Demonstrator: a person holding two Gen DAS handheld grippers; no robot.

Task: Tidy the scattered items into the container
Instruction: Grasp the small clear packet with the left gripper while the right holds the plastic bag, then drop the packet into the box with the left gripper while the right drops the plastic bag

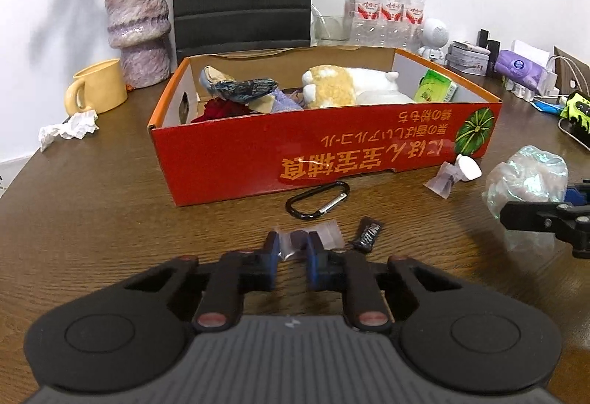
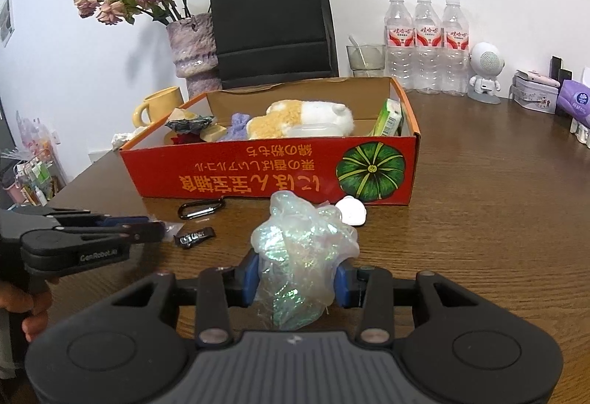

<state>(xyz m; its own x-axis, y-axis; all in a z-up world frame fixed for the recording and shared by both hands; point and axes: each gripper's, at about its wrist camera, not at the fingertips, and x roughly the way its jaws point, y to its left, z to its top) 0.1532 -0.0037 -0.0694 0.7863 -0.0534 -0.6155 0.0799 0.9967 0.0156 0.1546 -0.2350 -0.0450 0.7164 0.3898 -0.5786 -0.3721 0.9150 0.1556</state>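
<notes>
Right tongs (image 2: 295, 280) clamped on crinkly bag (image 2: 302, 256) (light, slippery; grip mid-bunch) | left tongs (image 1: 291, 249) pinching clear packet (image 1: 295, 241) | box (image 2: 258, 171) at 12 o'clock

Red cardboard box (image 1: 324, 149), open-topped, occupies frame center, holding a plush toy (image 1: 343, 86) and wrappers. Below it lie a black carabiner (image 1: 317, 201), dark candy wrapper (image 1: 367, 238), and crumpled iridescent film (image 2: 302, 256).
</notes>
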